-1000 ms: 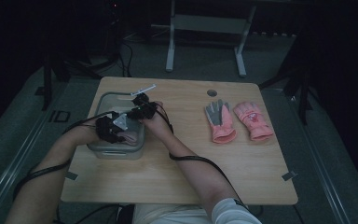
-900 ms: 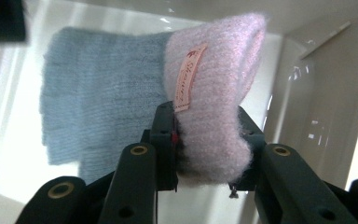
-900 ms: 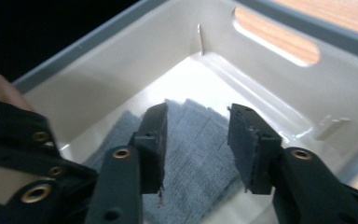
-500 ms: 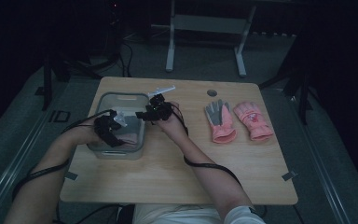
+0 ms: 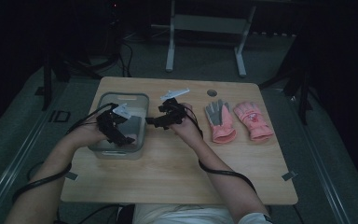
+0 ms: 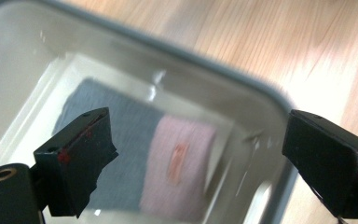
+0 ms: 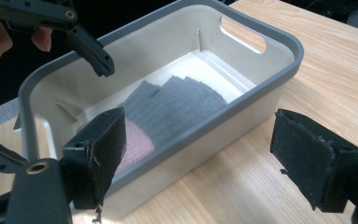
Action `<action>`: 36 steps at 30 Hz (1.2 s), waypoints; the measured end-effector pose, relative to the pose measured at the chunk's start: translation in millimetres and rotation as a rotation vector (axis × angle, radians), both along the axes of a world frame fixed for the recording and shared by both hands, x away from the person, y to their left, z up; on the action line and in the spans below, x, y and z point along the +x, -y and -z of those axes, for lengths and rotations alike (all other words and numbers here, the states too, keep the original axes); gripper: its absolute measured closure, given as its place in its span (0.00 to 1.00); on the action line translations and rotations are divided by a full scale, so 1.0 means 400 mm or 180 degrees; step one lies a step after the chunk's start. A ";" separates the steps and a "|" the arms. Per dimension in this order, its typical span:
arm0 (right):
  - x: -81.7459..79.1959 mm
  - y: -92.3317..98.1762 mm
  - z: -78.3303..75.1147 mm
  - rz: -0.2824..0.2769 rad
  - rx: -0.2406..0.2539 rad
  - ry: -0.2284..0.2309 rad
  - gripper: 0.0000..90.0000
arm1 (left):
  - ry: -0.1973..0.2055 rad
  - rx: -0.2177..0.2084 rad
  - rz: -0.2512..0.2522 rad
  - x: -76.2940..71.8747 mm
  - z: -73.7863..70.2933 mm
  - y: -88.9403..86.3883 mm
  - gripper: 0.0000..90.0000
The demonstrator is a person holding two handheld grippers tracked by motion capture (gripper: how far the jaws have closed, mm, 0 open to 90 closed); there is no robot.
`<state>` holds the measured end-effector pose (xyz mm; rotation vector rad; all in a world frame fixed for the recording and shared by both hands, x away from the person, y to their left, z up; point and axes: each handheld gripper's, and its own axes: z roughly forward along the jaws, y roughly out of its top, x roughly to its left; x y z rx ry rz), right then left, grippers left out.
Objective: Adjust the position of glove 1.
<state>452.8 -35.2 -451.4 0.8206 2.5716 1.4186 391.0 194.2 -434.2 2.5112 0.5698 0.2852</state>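
Left gripper (image 5: 121, 137) hangs over the near end of the bin (image 5: 103, 150), jaws wide after just opening, nothing between them; the glove (image 6: 168, 158) lies flat on the bin floor right below, grey palm and pink cuff showing. Right gripper (image 5: 154, 122) sits just past the bin's right wall, jaws also wide after just opening and bare, with the glove (image 7: 168, 109) ahead of it inside the bin and the left gripper (image 7: 91, 51) above the far rim. Two more gloves (image 5: 237, 122) lie flat on the table (image 5: 168, 177), well off to the right gripper's right.
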 end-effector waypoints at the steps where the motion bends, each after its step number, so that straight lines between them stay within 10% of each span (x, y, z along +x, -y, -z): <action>1: -0.005 0.007 -0.001 -0.0005 0.0011 0.0008 0.19 | -0.0001 -0.0030 0.0011 -0.004 -0.003 0.010 0.09; 15: -0.027 0.165 0.004 0.0133 0.0118 0.0221 0.18 | 0.0078 -0.0390 0.0423 -0.099 0.011 0.180 0.09; 20: -0.034 0.213 0.012 0.0180 0.0113 0.0201 0.17 | 0.0085 -0.0316 0.0670 -0.137 0.050 0.241 0.09; 25: -0.053 0.270 0.023 0.0290 0.0173 0.0223 0.16 | 0.0104 -0.0468 0.0714 -0.177 0.097 0.276 0.09; 32: -0.071 0.356 0.041 0.0517 0.0205 0.0242 0.16 | 0.0010 -0.0302 0.0658 -0.198 0.192 0.293 0.09; 36: -0.081 0.382 0.050 0.0542 0.0212 0.0291 0.16 | -0.0108 -0.0505 0.0662 -0.198 0.214 0.290 0.09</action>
